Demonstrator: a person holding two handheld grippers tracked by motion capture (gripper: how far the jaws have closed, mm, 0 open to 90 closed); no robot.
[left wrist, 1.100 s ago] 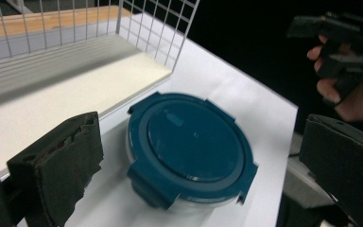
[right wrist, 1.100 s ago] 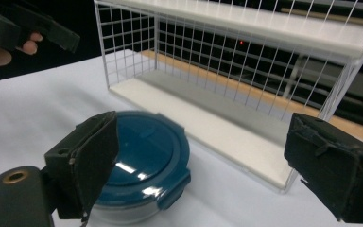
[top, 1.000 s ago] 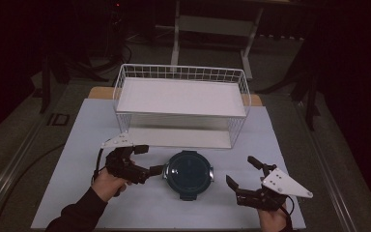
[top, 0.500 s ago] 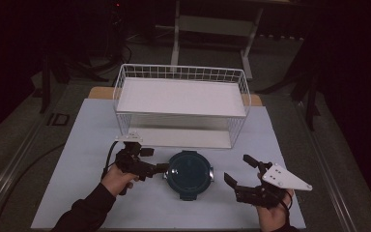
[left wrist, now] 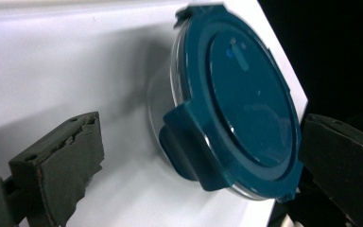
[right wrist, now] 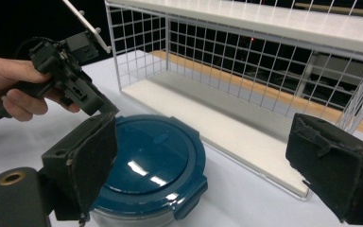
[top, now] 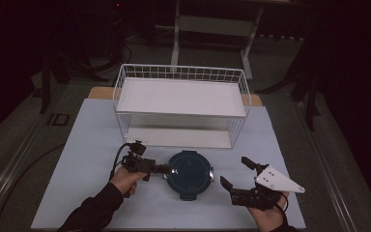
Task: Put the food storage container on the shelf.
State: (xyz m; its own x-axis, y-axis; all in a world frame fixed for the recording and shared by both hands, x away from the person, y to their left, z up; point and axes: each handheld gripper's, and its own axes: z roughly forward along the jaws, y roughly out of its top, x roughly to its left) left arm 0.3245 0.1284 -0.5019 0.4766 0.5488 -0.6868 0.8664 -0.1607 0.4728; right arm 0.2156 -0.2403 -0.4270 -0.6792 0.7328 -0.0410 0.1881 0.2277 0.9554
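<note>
Now left tool [top: 166, 168], jaws apart, beside round teal-lidded container [top: 190, 173].

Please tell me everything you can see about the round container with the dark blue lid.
The round container has a clear, glass-like bowl and a dark teal plastic lid with snap tabs on its rim, all folded down. It stands upright and closed on the pale tabletop, in front of the white wire rack. The left claw, open, reaches its left edge with one tab between the jaws. The right claw is open and apart from it.

Container lid [top: 189, 172] dark teal; wire basket [top: 182, 107] white grid; table cover [top: 77, 159] pale blue-grey
</note>
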